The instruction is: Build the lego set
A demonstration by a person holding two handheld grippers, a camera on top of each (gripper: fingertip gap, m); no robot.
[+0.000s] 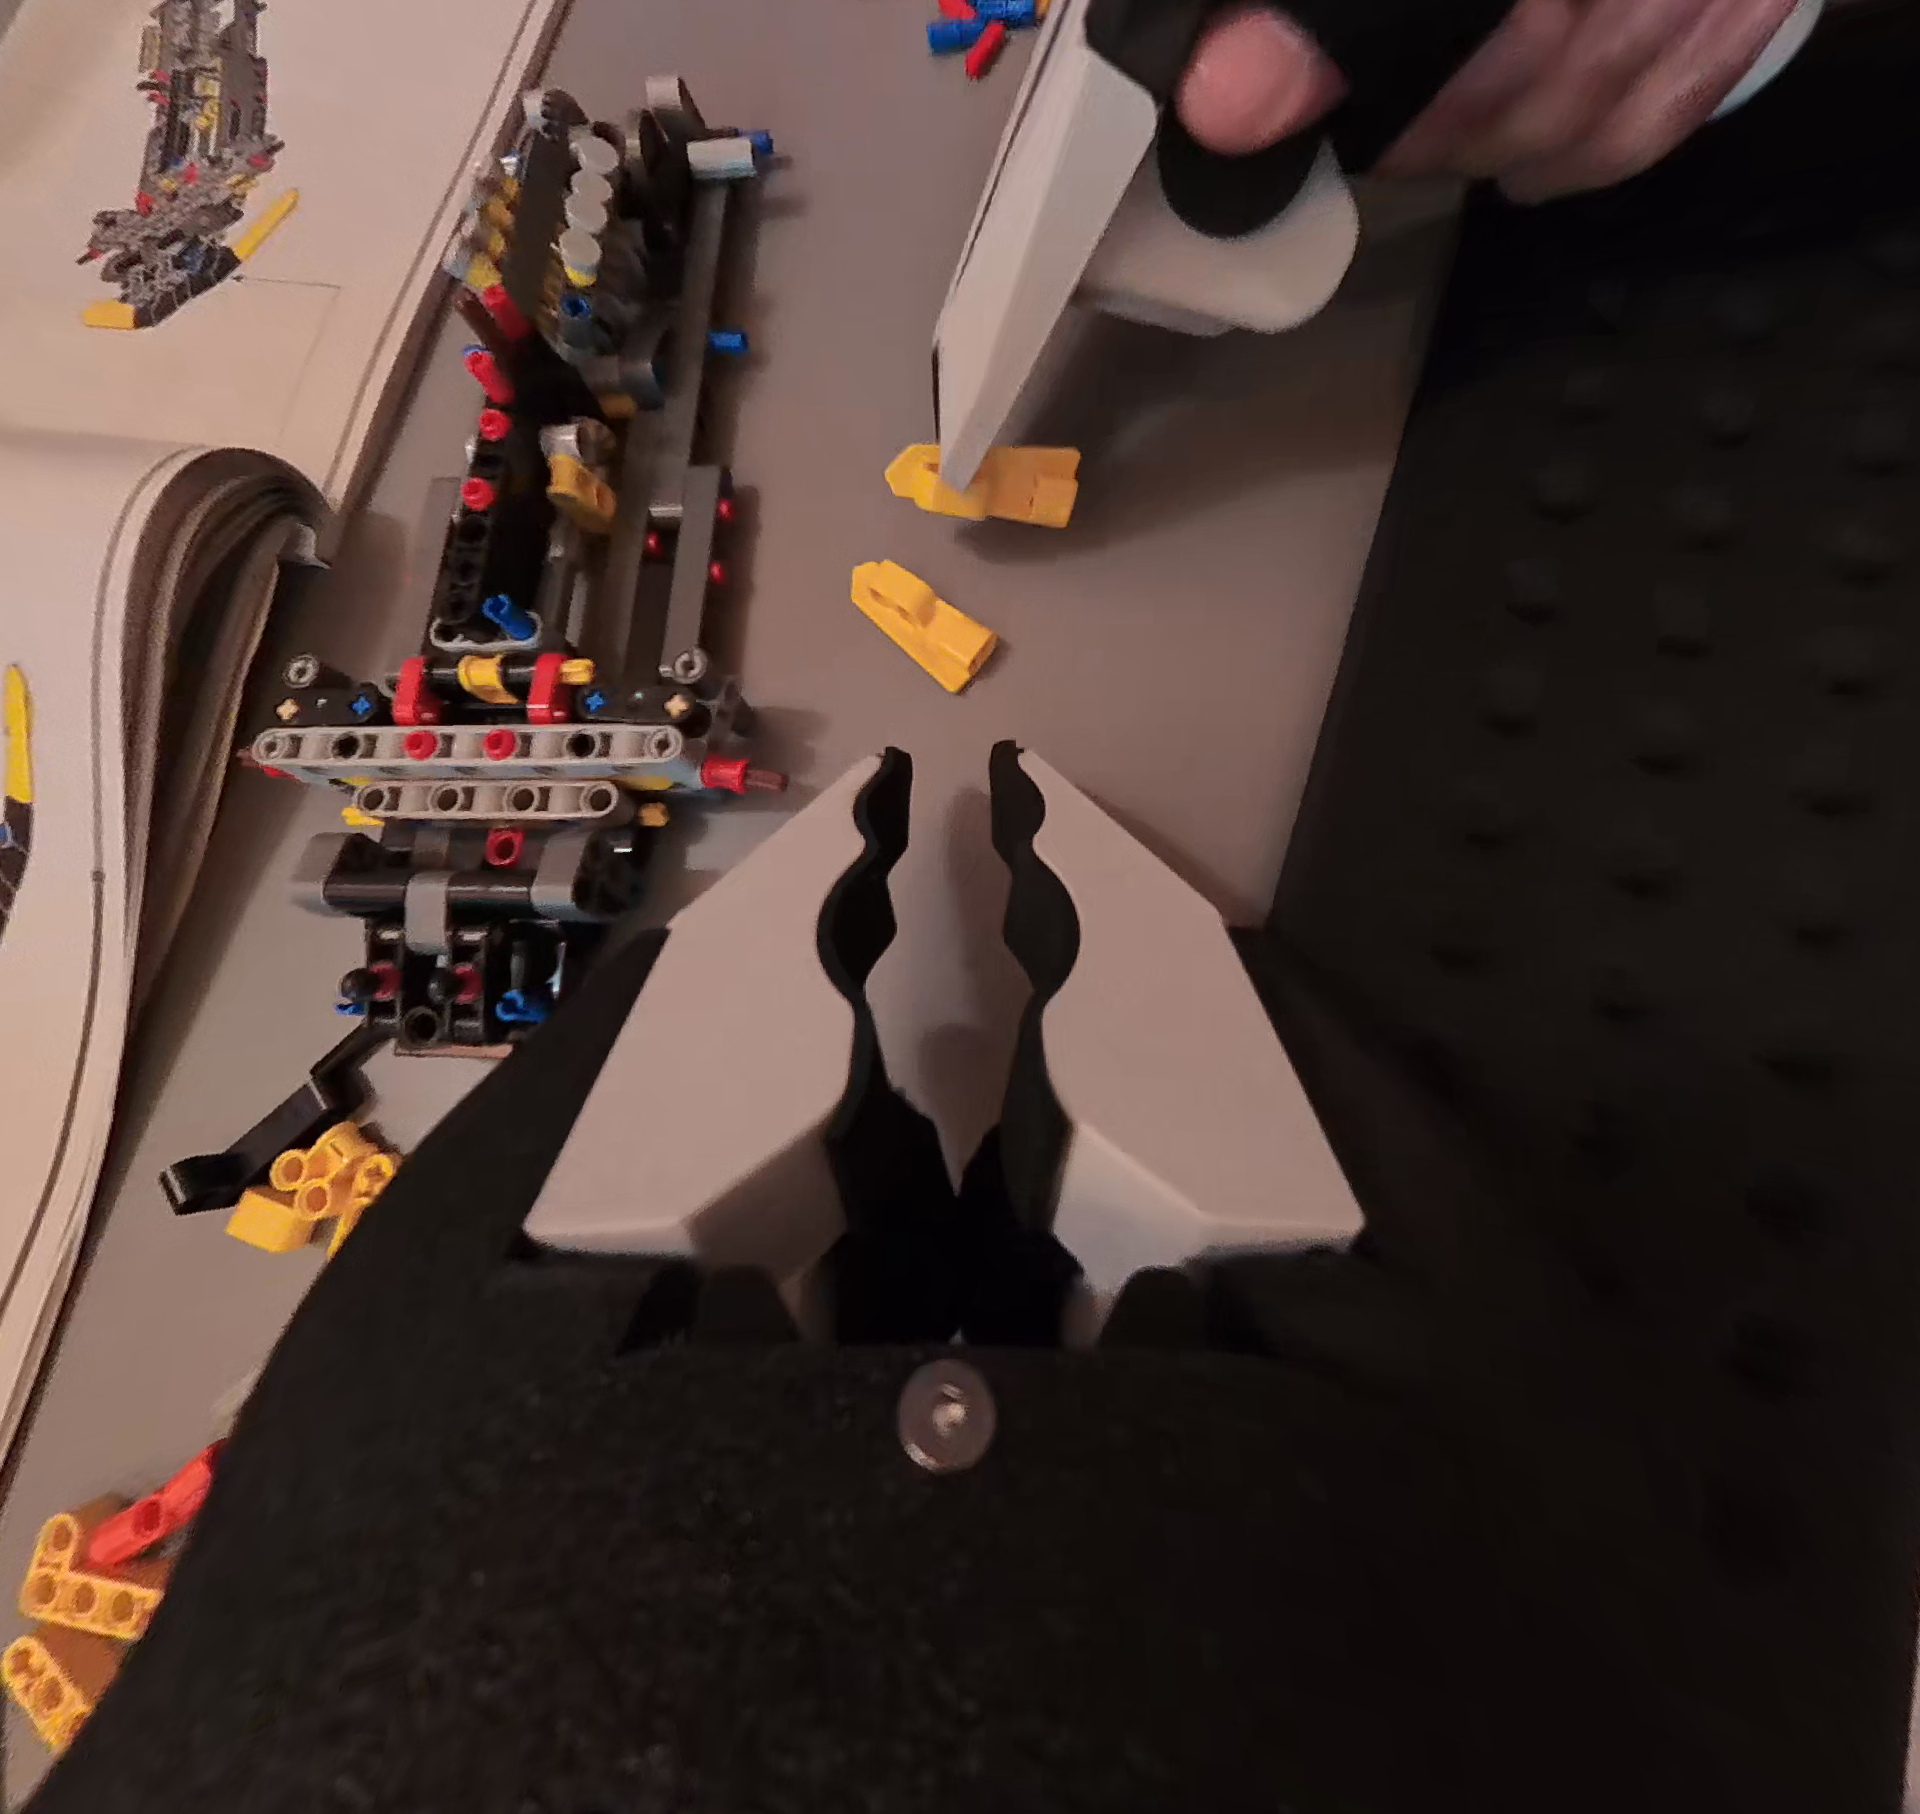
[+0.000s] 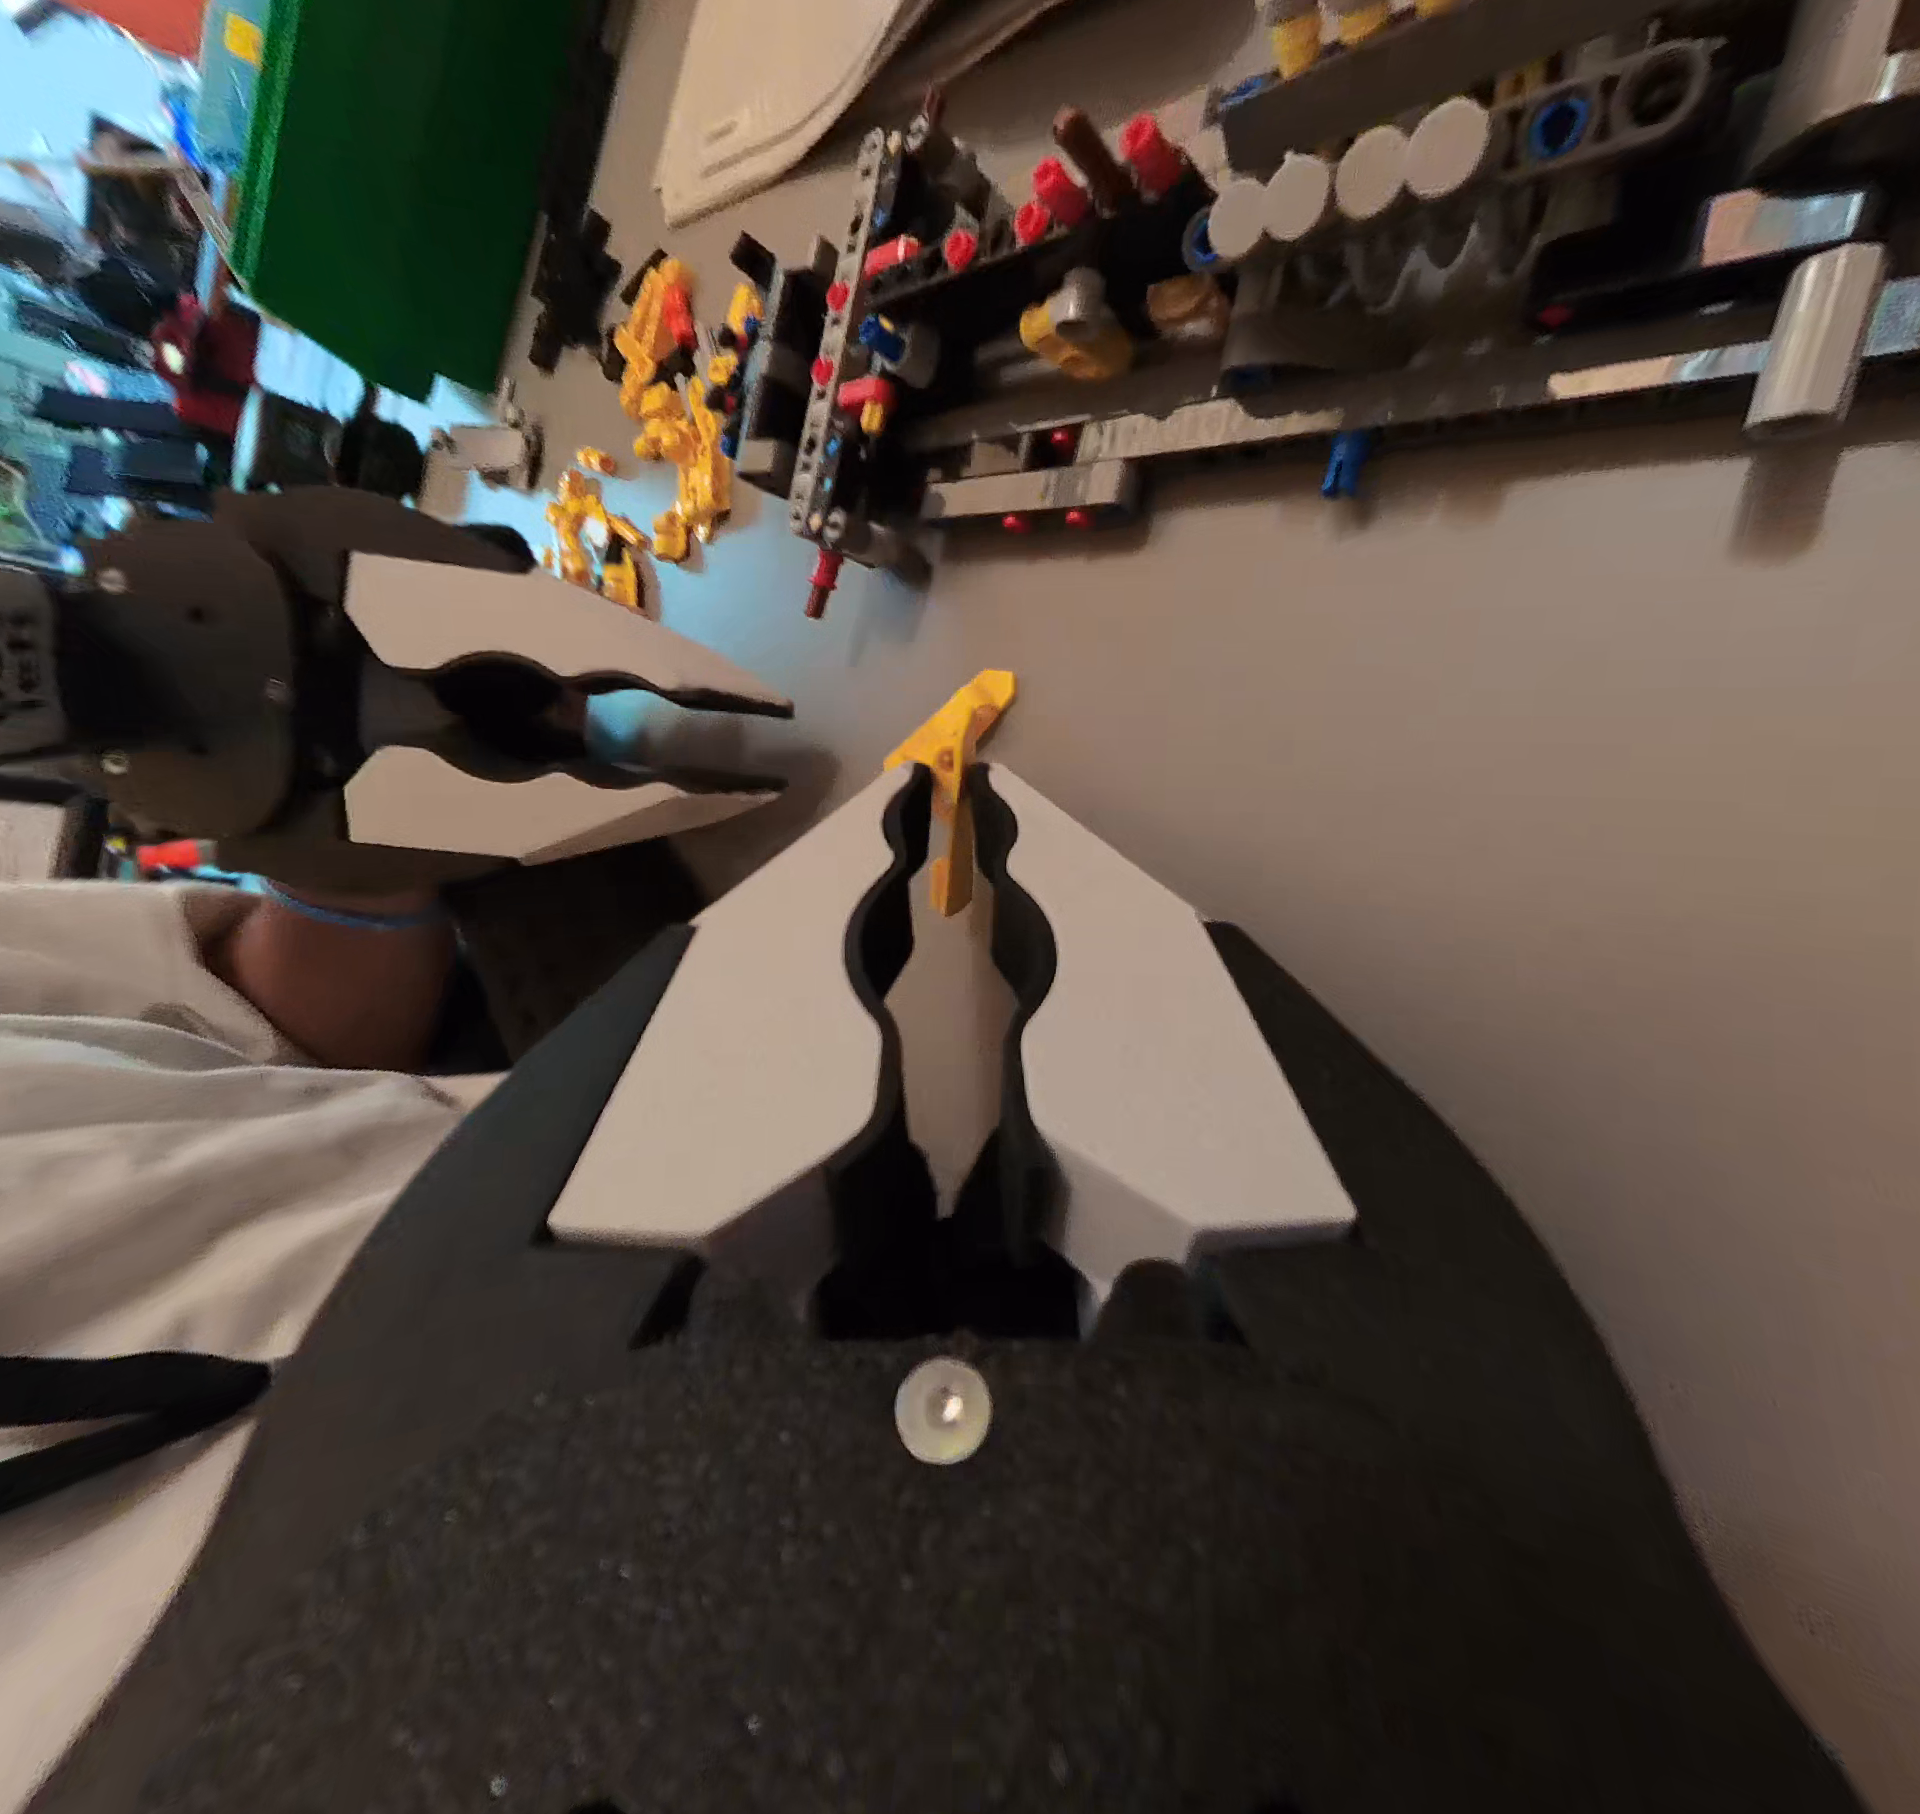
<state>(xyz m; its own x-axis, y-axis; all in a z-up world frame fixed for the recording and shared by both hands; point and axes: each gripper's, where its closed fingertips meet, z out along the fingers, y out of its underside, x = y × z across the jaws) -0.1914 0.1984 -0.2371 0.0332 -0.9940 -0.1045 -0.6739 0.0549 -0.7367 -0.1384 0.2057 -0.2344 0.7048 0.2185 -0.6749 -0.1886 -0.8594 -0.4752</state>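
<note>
**Right gripper pinches a yellow piece beside the half-built model**

The right gripper [image 2: 951, 772] is closed at its very tips on a yellow piece [image 2: 961, 725] low over the grey surface [image 2: 1455, 829], out in front of the half-built model [image 1: 551, 538]. The left gripper [image 1: 951, 751] hovers slightly parted and empty, with a second yellow piece [image 1: 920, 624] lying loose between it and the model. With so shallow a pinch, the held piece could twist or slip out during lifting.

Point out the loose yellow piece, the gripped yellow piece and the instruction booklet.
loose yellow piece [image 1: 923, 624], left wrist view, its top face.
gripped yellow piece [image 2: 954, 738], right wrist view, its protruding end.
instruction booklet [image 1: 135, 154], left wrist view, its open page.
</note>
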